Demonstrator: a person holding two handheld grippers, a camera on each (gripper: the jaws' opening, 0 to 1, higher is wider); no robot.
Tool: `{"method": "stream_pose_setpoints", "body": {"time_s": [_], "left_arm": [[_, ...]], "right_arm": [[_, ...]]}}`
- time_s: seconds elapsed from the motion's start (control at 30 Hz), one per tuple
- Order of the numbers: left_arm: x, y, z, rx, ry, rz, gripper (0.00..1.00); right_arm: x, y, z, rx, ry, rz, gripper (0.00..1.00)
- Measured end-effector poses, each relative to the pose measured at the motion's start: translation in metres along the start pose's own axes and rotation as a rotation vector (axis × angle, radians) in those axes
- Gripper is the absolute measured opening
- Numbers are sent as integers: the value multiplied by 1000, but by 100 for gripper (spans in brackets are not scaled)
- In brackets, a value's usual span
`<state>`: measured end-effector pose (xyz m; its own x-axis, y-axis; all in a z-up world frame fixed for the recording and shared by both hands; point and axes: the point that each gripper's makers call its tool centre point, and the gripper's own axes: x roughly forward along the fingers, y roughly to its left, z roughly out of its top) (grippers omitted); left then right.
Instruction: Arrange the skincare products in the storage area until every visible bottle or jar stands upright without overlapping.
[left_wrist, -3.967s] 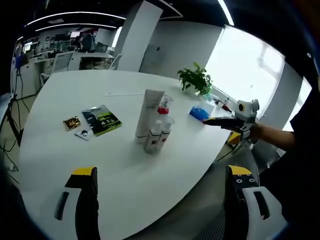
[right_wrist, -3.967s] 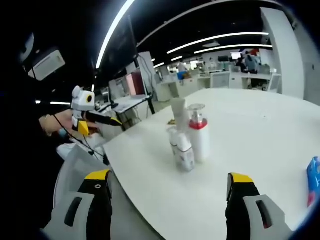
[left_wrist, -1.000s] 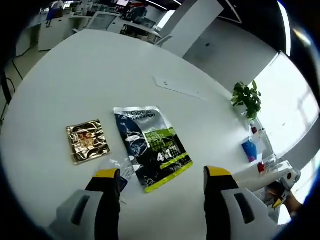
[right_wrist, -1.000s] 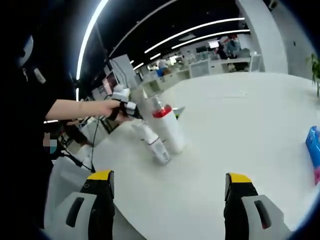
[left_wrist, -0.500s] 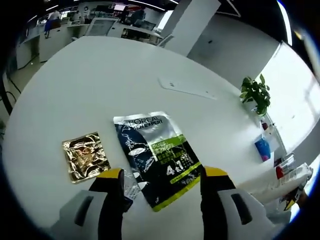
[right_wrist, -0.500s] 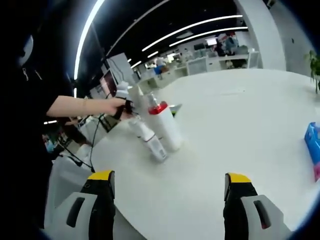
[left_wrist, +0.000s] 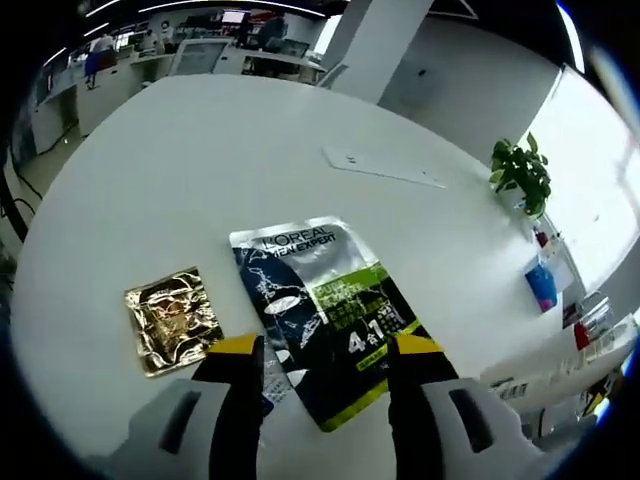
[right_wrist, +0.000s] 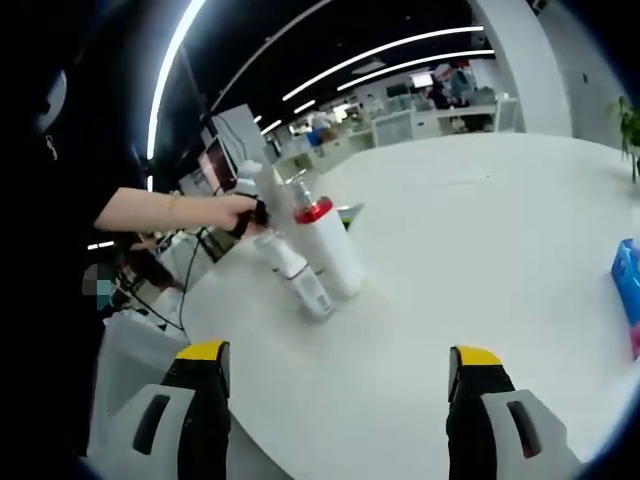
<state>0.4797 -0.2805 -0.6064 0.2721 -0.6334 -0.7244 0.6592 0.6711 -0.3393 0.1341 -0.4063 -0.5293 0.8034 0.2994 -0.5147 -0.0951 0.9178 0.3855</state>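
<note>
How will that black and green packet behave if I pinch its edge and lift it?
The black and green packet lies flat and thin on the table, so it will probably flop. Its glossy face may slip between the jaws. It looks light.

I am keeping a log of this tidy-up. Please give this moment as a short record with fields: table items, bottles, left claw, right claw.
table items: dark sachet, gold sachet, both lying flat on the white table
bottles: pump bottle with red collar and small bottle, upright, close together
left claw: open, just above the dark sachet's near edge
right claw: open, holding nothing, short of the bottles
</note>
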Motion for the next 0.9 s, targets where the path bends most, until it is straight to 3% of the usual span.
{"method": "stream_pose_setpoints", "body": {"time_s": [0.17, 0.53, 0.9], "left_arm": [[2, 3, -1, 11, -2, 20, 35], [6, 17, -5, 78, -5, 105, 4], [2, 17, 1, 121, -32, 130, 0]], "right_arm": [[1, -2, -1, 2, 3, 0, 94], [0, -7, -5, 8, 12, -6, 94], [-1, -10, -5, 13, 9, -12, 93]]}}
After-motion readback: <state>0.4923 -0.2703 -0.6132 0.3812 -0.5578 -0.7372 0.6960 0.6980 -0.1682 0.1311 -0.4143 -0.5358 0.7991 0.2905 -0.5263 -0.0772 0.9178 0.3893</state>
